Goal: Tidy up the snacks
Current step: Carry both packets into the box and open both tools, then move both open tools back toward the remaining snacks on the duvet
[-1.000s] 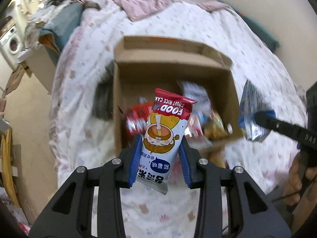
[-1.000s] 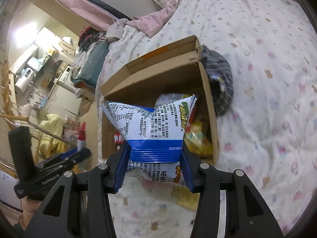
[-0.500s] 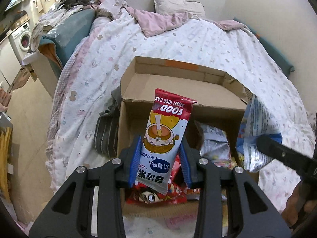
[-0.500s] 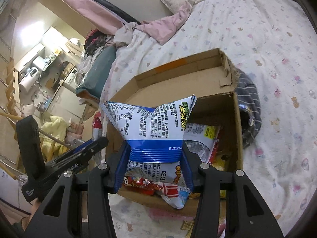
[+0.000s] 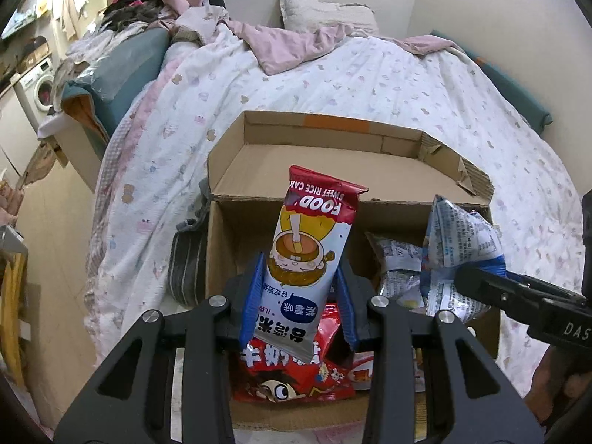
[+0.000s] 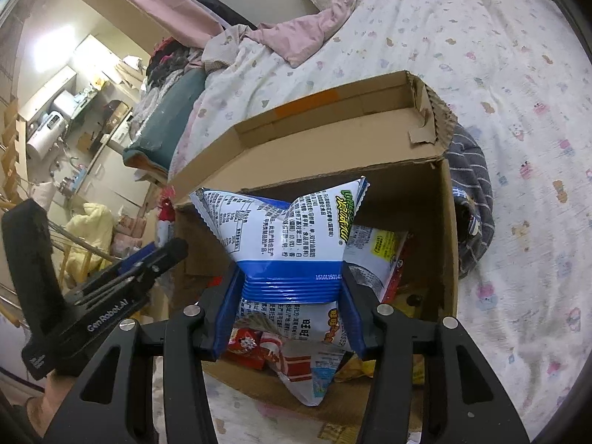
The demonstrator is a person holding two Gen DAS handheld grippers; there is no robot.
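An open cardboard box (image 5: 370, 170) sits on the bed and holds several snack packets, among them a red bag (image 5: 292, 373). My left gripper (image 5: 298, 307) is shut on a red-and-white sweet rice cake packet (image 5: 310, 255), held upright over the box's front left. My right gripper (image 6: 290, 309) is shut on a blue-and-white snack bag (image 6: 285, 236), held over the box (image 6: 333, 129). The right gripper and its bag (image 5: 458, 255) show at the right in the left wrist view; the left gripper (image 6: 111, 285) shows at the left in the right wrist view.
The box rests on a white patterned bedspread (image 5: 333, 85). A grey striped cloth (image 5: 187, 259) lies against the box's left side; it also shows in the right wrist view (image 6: 471, 199). A pink blanket (image 5: 296, 44) and a pillow (image 5: 325, 11) lie beyond. The floor (image 5: 48, 222) is at the left.
Both grippers have dropped lower and closer to the box's front with their packets still held. The box's inside and back flap now fill more of both views.
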